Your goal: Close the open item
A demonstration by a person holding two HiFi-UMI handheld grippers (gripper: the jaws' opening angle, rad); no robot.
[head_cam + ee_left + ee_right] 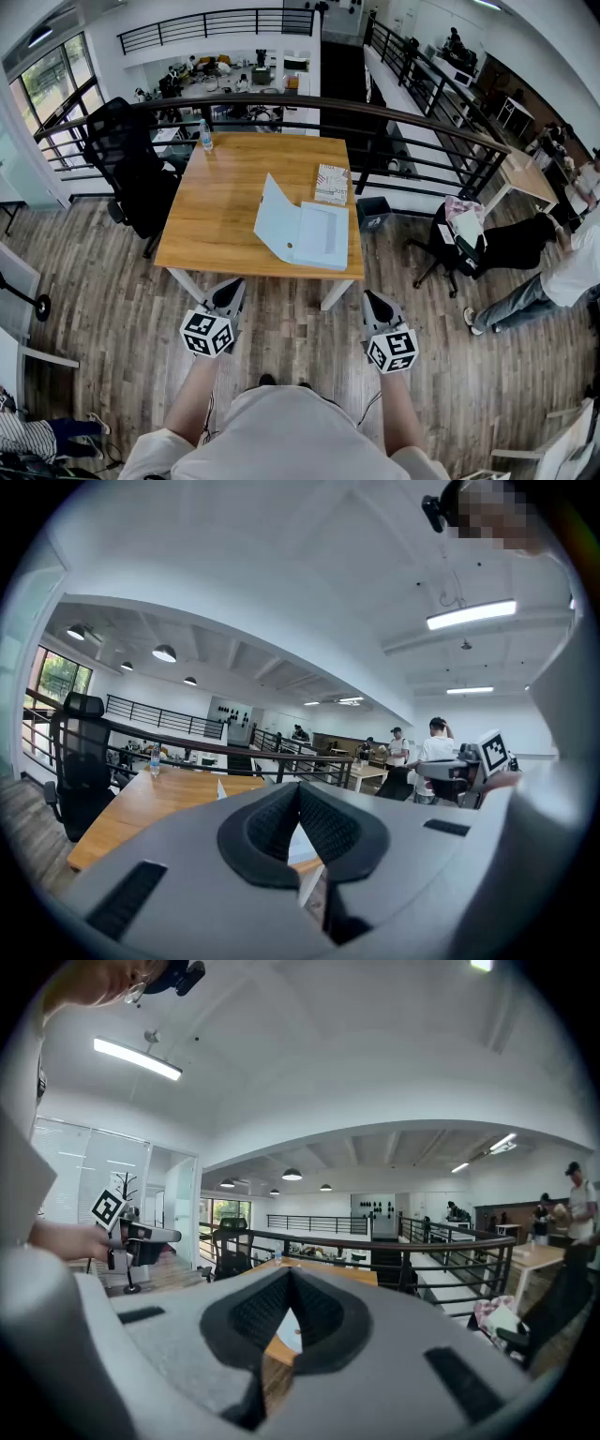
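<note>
Nearest the person, the left gripper [228, 292] and the right gripper [378, 305] are held side by side, well apart. Both are over the wood floor [103, 281], just short of the near edge of the tabletop [225, 206], and both point roughly level toward it.

The left fingers [267, 829] are closed, tips meeting, with nothing between them. A pale sliver of the folder [305, 232] shows through the small gap below the tips. The right fingers [258, 1316] are closed too and empty, with wood and a pale patch of folder showing in the gap under their tips.

Ahead of the fingers, the folder lies open by the tabletop's near right corner, closer to the right fingers than to the left. Its base lies flat, close to the near edge. Its lid stands tilted up on the side toward the left fingers.

Just beyond the folder, near the right edge, lies a booklet [331, 184], apart from the folder. Farther on, ahead of the left fingers, a bottle [205, 136] stands upright at the far left of the tabletop.

Left of the tabletop and beyond the left fingers is a black chair [131, 169]. A dark bin [373, 213] sits on the floor past the tabletop's right edge. Beyond them all, a black railing [281, 101] runs across.
</note>
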